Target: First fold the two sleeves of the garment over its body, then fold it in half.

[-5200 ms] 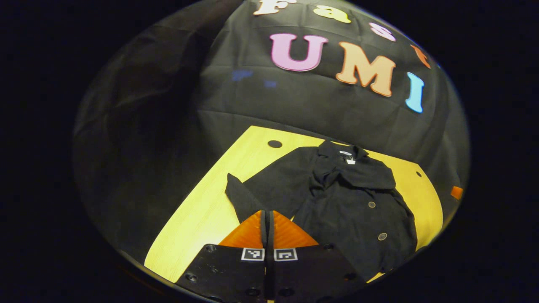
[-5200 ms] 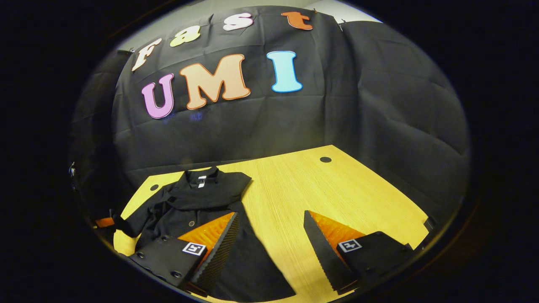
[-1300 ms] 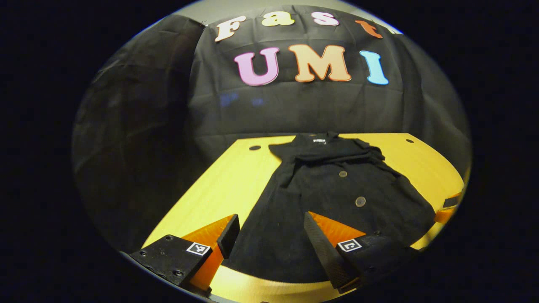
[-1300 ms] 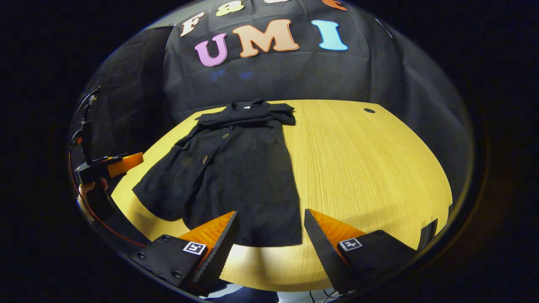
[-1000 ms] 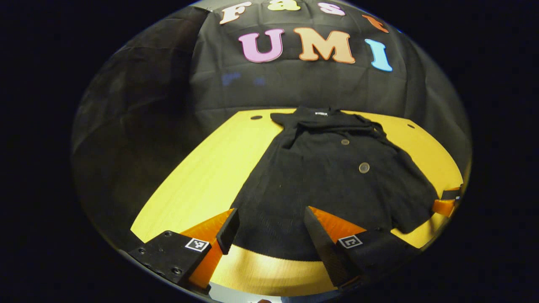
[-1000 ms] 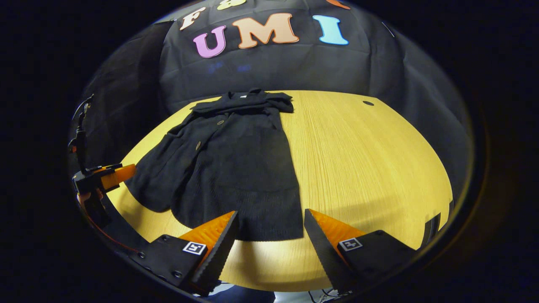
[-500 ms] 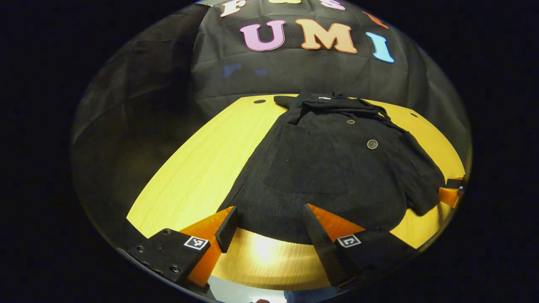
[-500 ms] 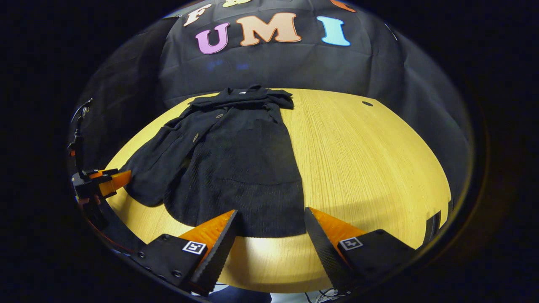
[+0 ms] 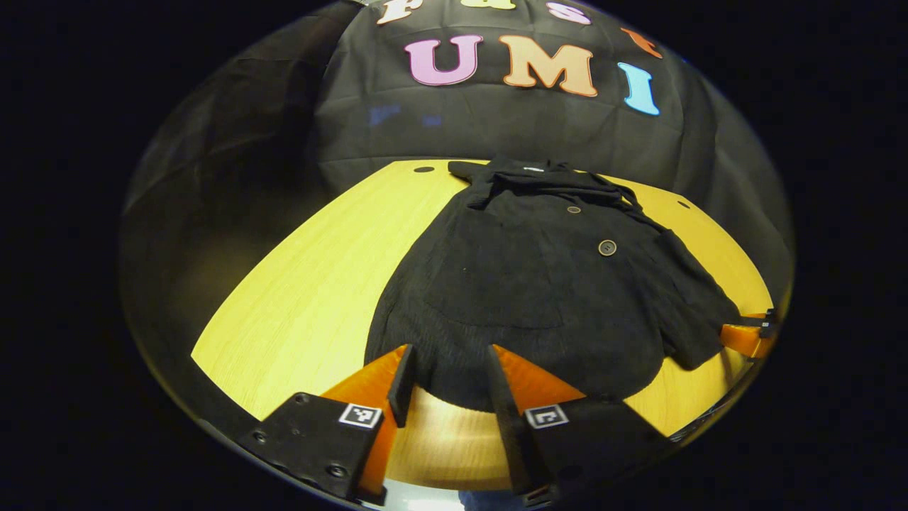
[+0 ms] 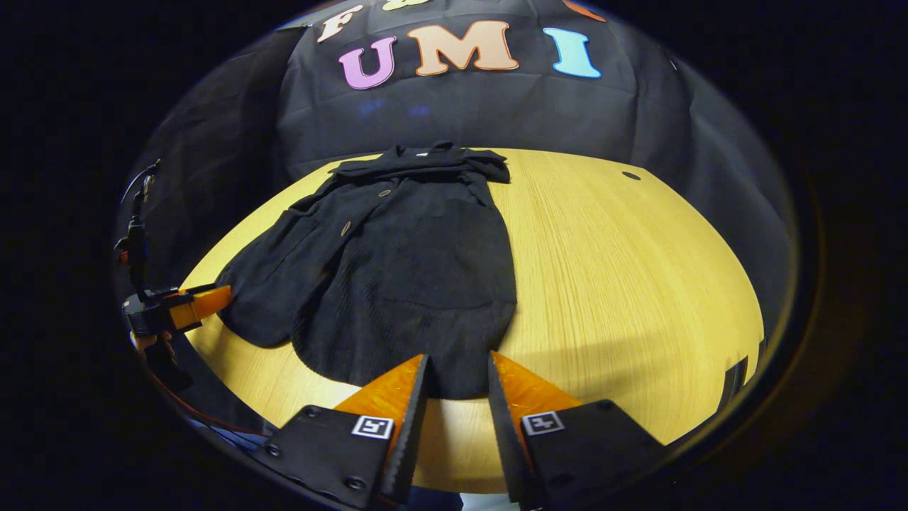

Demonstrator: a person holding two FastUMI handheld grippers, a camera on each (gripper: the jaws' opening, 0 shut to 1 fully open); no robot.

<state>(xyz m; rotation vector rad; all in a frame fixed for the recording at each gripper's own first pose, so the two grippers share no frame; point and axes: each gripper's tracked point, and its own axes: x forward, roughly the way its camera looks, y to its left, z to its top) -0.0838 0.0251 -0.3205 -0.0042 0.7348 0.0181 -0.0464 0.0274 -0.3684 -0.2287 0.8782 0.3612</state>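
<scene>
Now holds the left tool (image 9: 448,351) low at the near edge of the bench (image 9: 298,284), fingers apart with a narrow gap between them. Frames the hem (image 9: 454,394) of the coat (image 9: 539,284) in that gap, with bare bench just nearer. Cannot tell whether either finger touches the cloth; presses on nothing with both.

Holds the right tool (image 10: 457,356) the same way: low, at the near edge, fingers apart by a slim gap. Brackets the near hem in the right gripper view too, with the cloth's edge lying across the gap and pale wood below it.

Shows the coat black and spread flat, collar (image 9: 528,170) at the far side by the booth wall, hem at the near side. Lies lengthwise, far to near, on the wood. Carries two round buttons (image 9: 607,247) up its front. Throws a loose flap (image 9: 699,319) out to the right in the left gripper view, and to the left in the right gripper view. Cannot tell from here whether that flap is a sleeve or a front panel.

Catches the right tool at the right edge of the left gripper view, tip just beside the flap's end. Catches the left tool at the left edge of the right gripper view, likewise just beside the flap. Leaves wide bare bench on the coat's other side, with a small dark hole (image 9: 423,169) at the far edge.
</scene>
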